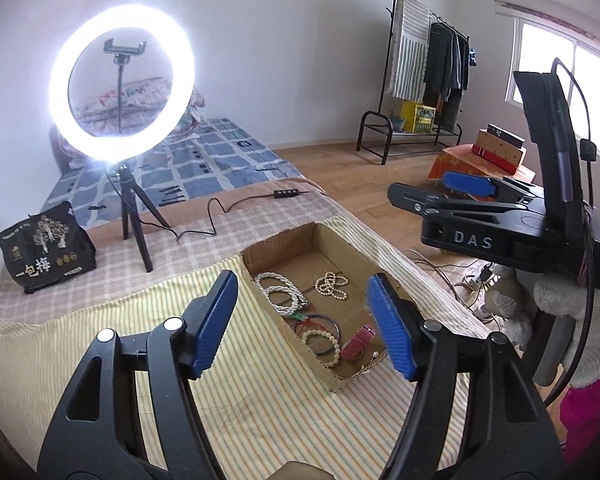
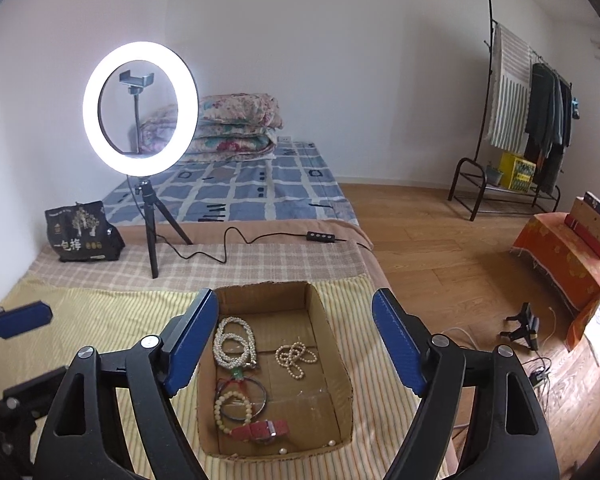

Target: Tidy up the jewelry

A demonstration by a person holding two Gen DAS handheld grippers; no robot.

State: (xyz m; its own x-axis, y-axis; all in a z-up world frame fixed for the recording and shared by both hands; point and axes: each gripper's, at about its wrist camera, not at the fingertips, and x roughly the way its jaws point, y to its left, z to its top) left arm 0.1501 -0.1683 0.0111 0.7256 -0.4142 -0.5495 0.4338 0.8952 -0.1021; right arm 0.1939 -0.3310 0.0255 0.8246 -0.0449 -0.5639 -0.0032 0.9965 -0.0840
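Far left: black printed snack bag (image 2: 82, 234), then glowing white ring light on a black tripod (image 2: 140, 106). Nearer, left gripper (image 1: 304, 326) with blue ribbed pads spread wide, pinching nothing. Centre: shallow brown cardboard box (image 2: 342, 364) on yellow striped cloth (image 2: 100, 312), holding white pearl necklaces (image 2: 234, 344), cream bead bracelet (image 2: 232, 408), red watch strap (image 2: 266, 429). Right gripper (image 2: 296, 346) likewise spread, empty, above the box.

Inside the cardboard box (image 2: 324, 320) lie two pearl necklaces (image 2: 232, 344), one beaded bracelet (image 2: 230, 408), one red watch (image 2: 266, 429) and two loose pearls (image 2: 283, 450).
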